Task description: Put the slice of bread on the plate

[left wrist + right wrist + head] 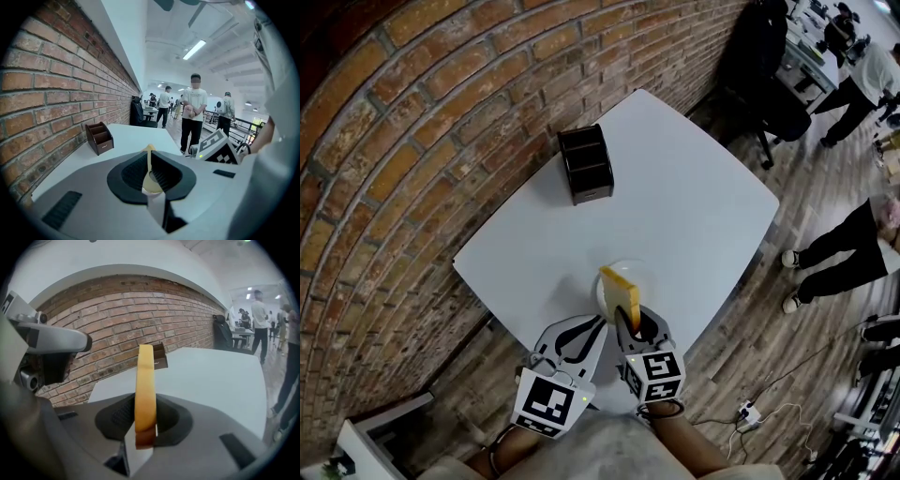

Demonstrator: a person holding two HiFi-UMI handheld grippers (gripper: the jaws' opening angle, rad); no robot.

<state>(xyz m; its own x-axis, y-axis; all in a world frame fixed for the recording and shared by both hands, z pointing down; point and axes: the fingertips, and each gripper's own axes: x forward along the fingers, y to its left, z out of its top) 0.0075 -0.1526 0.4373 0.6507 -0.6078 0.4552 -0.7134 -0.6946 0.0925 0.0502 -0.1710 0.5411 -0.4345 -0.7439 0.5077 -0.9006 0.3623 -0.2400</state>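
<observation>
Golden-edged slice of bread (pixel 145 380): stands upright and edge-on between the jaws of the right gripper (pixel 145 401), its darker crust at the lower end; in the head view it sits at lower centre of the frame, above the plate.
White plate (pixel 640 271): lies on the table near its lower corner, partly covered by the slice; whether the bread touches it cannot be told.
Right gripper state: jaws pressed onto both flat faces of the slice, pinching it.
Left gripper (pixel 149 157): sits just left of the right gripper at the bottom of the head view, pointing toward the plate.
Left gripper state: jaws drawn together to a thin slit, gripping nothing; a pale cream sliver shows in that slit, and it cannot be told what it is.
Table (pixel 694 206): white, rounded corners, filling the middle of the head view.
Dark brown organiser (pixel 586 165): open compartments, stands on the table's upper-left part beside the brick wall (pixel 412 141), well apart from the plate.
People (pixel 839 255): stand on the wood floor (pixel 787 356) at the right edge of the frame.
</observation>
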